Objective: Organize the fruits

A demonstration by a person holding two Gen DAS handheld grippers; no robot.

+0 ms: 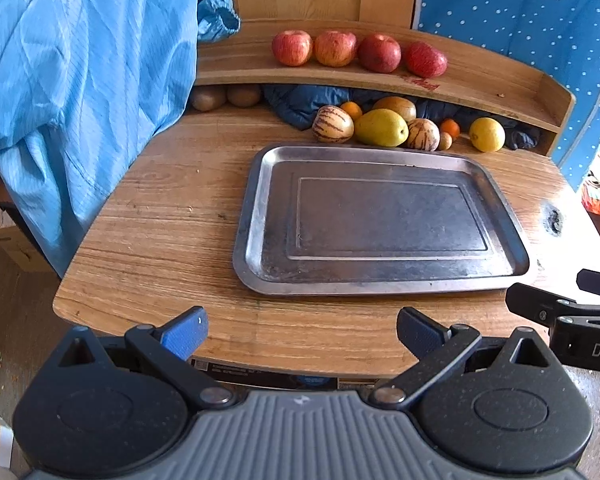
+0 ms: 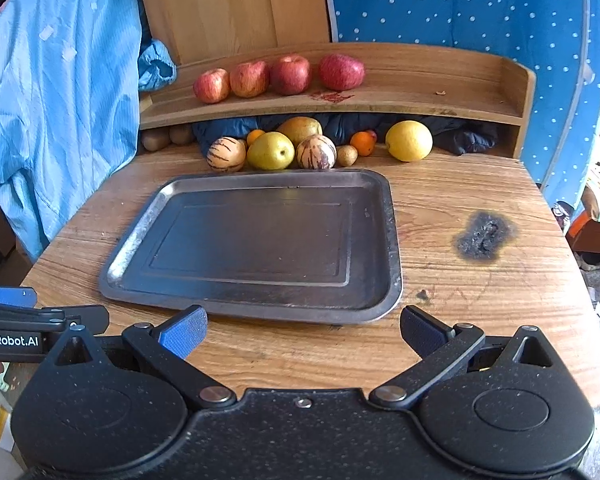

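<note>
An empty metal tray [image 1: 256, 216] [image 2: 140, 236] lies in the middle of the round wooden table. Behind it sits a cluster of fruit: two striped melons [image 1: 333, 124] [image 2: 226, 154], a yellow-green pear [image 1: 381, 128] [image 2: 270, 151], small oranges [image 1: 450, 128] [image 2: 363, 143] and a lemon [image 1: 487, 134] [image 2: 409, 141]. Several red apples [image 1: 336, 49] [image 2: 290, 74] line the raised shelf. My left gripper [image 1: 302, 330] hangs open over the table's near edge, holding nothing. My right gripper [image 2: 303, 330] is open too, just short of the tray's near rim.
A blue garment [image 1: 80, 92] [image 2: 56, 112] hangs at the left over the table edge. A curved wooden shelf [image 1: 500, 92] [image 2: 440, 96] rises at the back, dark cloth [image 1: 300, 104] under it. Brown kiwis [image 1: 226, 97] lie beneath the shelf's left end. A burn mark [image 2: 484, 236] scars the table's right side.
</note>
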